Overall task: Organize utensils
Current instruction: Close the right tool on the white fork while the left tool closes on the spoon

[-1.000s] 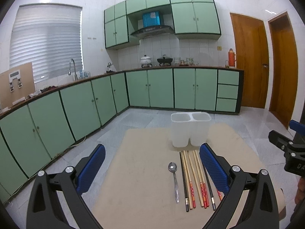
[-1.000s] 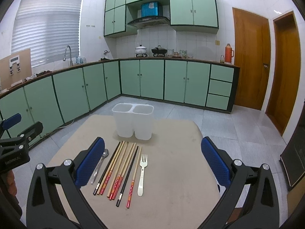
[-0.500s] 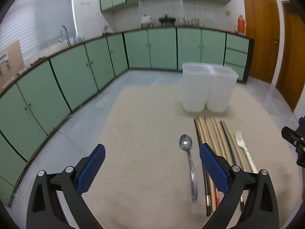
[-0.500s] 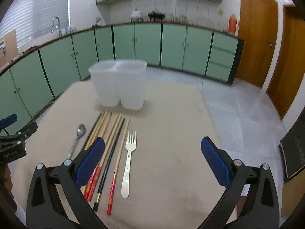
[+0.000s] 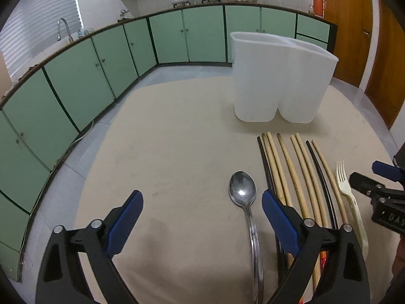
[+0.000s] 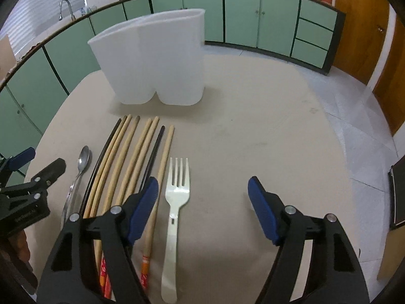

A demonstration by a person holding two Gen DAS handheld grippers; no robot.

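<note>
Utensils lie in a row on the beige table [image 5: 164,152], none lifted. Left claw [image 5: 201,217]: released, jaws wide, nothing gripped; the metal spoon [image 5: 244,202] lies on the table between them, nearer the right finger, handle running toward the camera. Right claw [image 6: 203,202]: released, jaws just been closing, pads clear of the white plastic fork [image 6: 174,202], which lies flat between them close to the left finger. Between spoon and fork lie the chopsticks [image 6: 131,162], side by side, mostly pale wood with two black ones, red-printed ends at the near side. Farther off, beyond the chopstick tips, stands the white two-compartment holder [image 6: 157,58], upright. Green cabinets [image 5: 76,76] line the far wall.
</note>
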